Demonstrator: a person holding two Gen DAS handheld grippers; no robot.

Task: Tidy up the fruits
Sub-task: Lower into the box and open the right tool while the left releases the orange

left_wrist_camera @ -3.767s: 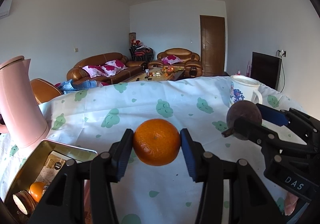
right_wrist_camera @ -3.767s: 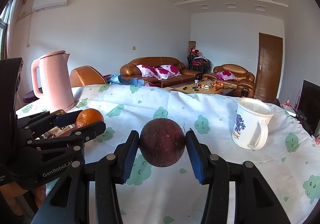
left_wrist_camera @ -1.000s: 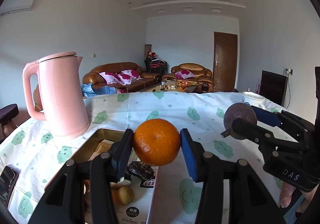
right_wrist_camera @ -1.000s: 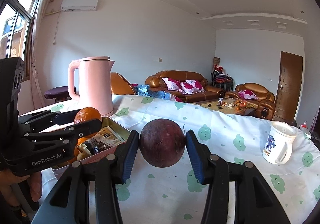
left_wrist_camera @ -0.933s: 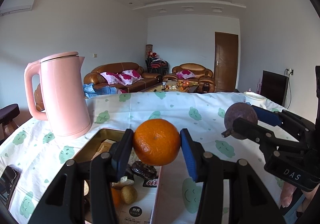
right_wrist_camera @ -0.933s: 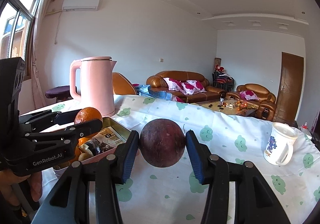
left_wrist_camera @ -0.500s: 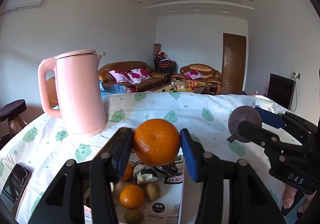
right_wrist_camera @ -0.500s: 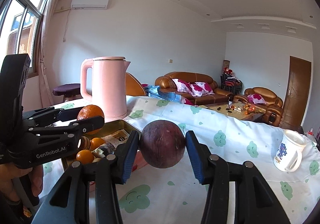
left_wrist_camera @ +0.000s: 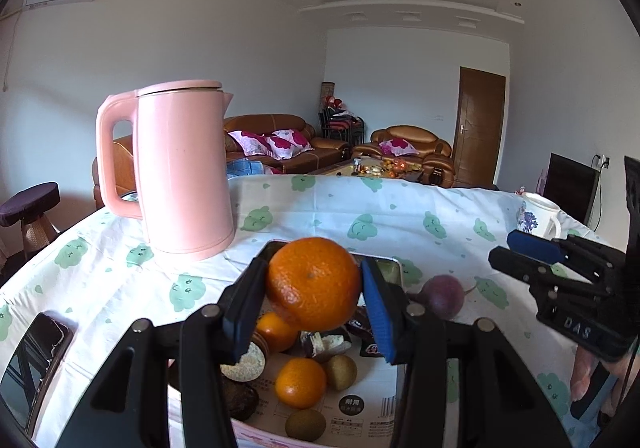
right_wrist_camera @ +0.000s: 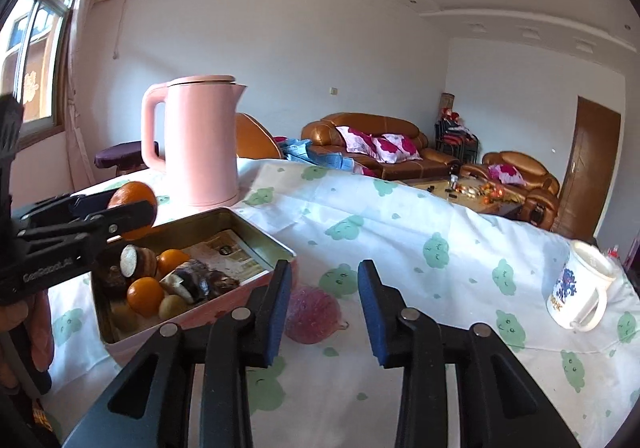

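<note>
My left gripper [left_wrist_camera: 313, 300] is shut on an orange [left_wrist_camera: 312, 280] and holds it above the open tin box [right_wrist_camera: 260, 232], which contains oranges, kiwis and wrapped snacks. From the right wrist view the same orange [right_wrist_camera: 130, 191] hangs over the tin's far left corner. A dark purple round fruit [right_wrist_camera: 312, 316] lies on the tablecloth against the tin's right side, also seen as the purple fruit [left_wrist_camera: 442, 296]. My right gripper [right_wrist_camera: 324, 280] hovers above it, jaws closing with nothing between them. The right gripper [left_wrist_camera: 520, 252] shows at the right edge.
A pink kettle [left_wrist_camera: 184, 167] stands behind the tin on the left. A white mug [right_wrist_camera: 580, 288] sits at the far right of the table. A dark phone [left_wrist_camera: 36, 348] lies at the left edge. A person's hand [right_wrist_camera: 16, 320] holds the left gripper.
The purple fruit has left my right gripper and now lies on the cloth beside the tin. Both grippers shifted toward the tin, and the orange now hangs over it.
</note>
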